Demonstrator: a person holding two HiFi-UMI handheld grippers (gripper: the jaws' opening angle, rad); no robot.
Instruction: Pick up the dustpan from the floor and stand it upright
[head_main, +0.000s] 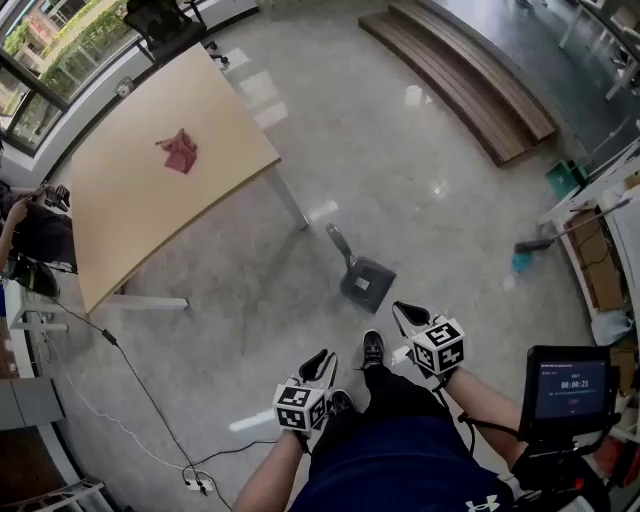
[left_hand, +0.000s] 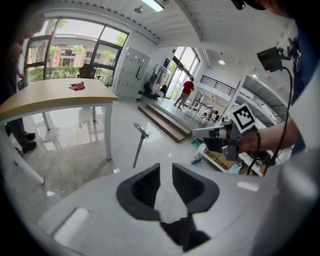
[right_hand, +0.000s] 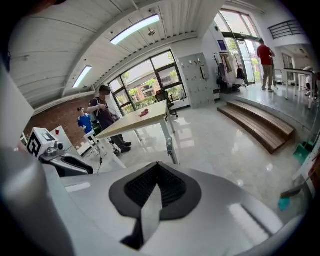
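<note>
The grey dustpan stands on the floor just ahead of my feet, its handle pointing up. The left gripper view shows that handle upright with a slight lean; its pan is hidden behind the gripper body. In the right gripper view only the handle shows. My left gripper hangs back from the dustpan, jaws a narrow gap apart with nothing between them. My right gripper is shut and empty, also clear of the dustpan.
A wooden table with a red cloth stands at the left. Low wooden steps lie at the back right. A teal-headed broom lies by shelves at the right. A cable runs over the floor at the left. People stand by the windows.
</note>
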